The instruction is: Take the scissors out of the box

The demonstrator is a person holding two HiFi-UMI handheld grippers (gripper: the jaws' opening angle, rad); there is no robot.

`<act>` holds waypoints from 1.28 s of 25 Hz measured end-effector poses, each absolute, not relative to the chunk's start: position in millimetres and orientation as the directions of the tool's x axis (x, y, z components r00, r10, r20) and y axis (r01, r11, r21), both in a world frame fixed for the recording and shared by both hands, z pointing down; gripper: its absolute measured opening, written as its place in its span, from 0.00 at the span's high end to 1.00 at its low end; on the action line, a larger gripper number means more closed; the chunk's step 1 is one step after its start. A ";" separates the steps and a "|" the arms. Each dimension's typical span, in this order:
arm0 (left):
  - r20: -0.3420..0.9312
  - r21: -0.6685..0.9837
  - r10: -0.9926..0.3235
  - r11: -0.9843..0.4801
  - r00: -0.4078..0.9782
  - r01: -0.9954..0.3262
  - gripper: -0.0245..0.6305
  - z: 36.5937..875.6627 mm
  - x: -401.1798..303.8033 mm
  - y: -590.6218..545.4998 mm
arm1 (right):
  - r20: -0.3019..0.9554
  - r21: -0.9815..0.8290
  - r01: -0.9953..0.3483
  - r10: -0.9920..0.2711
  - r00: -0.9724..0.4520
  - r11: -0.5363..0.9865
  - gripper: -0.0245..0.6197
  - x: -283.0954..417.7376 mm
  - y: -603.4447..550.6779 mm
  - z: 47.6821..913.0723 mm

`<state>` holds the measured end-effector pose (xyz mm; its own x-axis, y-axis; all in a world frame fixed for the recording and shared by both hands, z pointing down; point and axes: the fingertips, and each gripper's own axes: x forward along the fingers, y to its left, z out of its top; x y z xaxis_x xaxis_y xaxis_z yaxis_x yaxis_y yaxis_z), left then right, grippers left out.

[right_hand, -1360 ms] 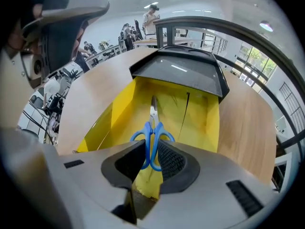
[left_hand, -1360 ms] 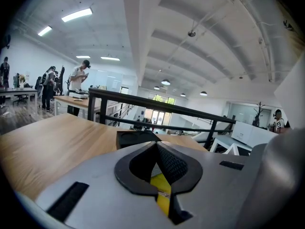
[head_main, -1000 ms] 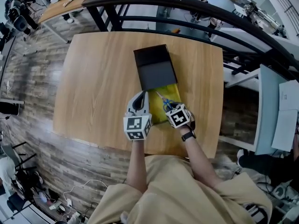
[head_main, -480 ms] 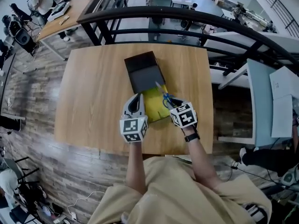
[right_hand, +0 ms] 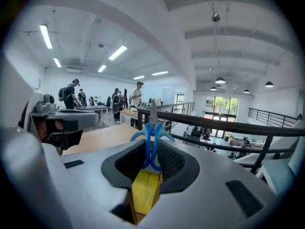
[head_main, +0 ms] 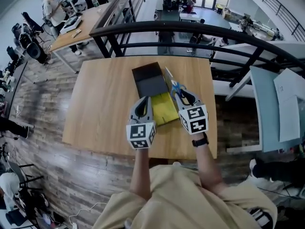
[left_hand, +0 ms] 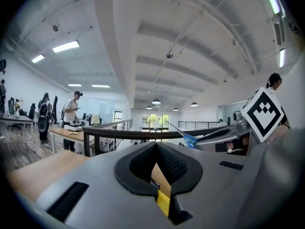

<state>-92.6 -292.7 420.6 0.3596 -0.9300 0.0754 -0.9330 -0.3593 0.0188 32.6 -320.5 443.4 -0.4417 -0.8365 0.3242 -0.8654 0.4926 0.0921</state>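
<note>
In the head view my right gripper (head_main: 183,95) is shut on the blue-handled scissors (head_main: 175,86), held above the wooden table (head_main: 105,99) to the right of the box; the blades point away from me. The right gripper view shows the blue handle loops (right_hand: 152,137) clamped between the pads, blades upward. The box lies on the table in two parts: a black lid (head_main: 149,78) and a yellow tray (head_main: 166,109) partly under it. My left gripper (head_main: 142,101) hovers at the tray's left edge with its pads together and nothing between them (left_hand: 156,149). The scissors' tip (left_hand: 188,137) shows from the left gripper view.
A black railing (head_main: 190,30) curves past the table's far edge. A grey desk (head_main: 274,109) with papers stands to the right. People stand at desks (head_main: 71,23) far back left. Bare wood lies left of the box.
The right gripper has lifted the scissors up out of the yellow tray and toward the right. The left gripper has risen off the tray's left side. Both now point more level.
</note>
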 end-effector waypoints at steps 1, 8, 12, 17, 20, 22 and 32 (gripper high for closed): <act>0.064 0.014 -0.935 -0.350 0.350 -0.937 0.94 413.3 -92.8 -286.3 | 0.291 0.083 -0.869 -0.846 -0.446 0.487 0.84 35.2 -314.8 432.4; -0.038 -0.042 -0.956 -0.288 0.289 -0.957 0.94 364.6 -95.4 -240.6 | 0.050 0.045 -0.861 -0.862 -0.504 0.506 0.84 47.2 -271.4 376.9; -0.070 -0.052 -0.962 -0.262 0.265 -0.964 0.94 352.3 -90.1 -215.1 | -0.001 0.074 -0.872 -0.874 -0.485 0.484 0.84 56.9 -246.6 366.8; -0.079 -0.060 -0.967 -0.238 0.242 -0.969 0.94 353.6 -83.1 -196.9 | 0.012 0.124 -0.861 -0.869 -0.495 0.493 0.84 56.1 -231.3 366.6; -0.075 -0.060 -0.967 -0.240 0.244 -0.969 0.94 356.2 -81.3 -190.3 | 0.009 0.118 -0.858 -0.865 -0.502 0.500 0.84 54.2 -224.5 368.3; -0.073 -0.056 -0.968 -0.235 0.239 -0.970 0.94 357.8 -84.1 -187.4 | 0.006 0.114 -0.856 -0.862 -0.507 0.504 0.84 51.7 -220.8 369.4; -0.048 -0.032 -0.965 -0.255 0.256 -0.966 0.94 369.4 -84.3 -195.6 | 0.021 0.118 -0.858 -0.865 -0.502 0.501 0.84 46.4 -224.8 377.5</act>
<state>-84.3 -195.6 369.4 0.2563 -0.9654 -0.0483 -0.9664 -0.2550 -0.0315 46.4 -224.8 377.5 -0.5019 -0.8647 0.0205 -0.8576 0.5006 0.1177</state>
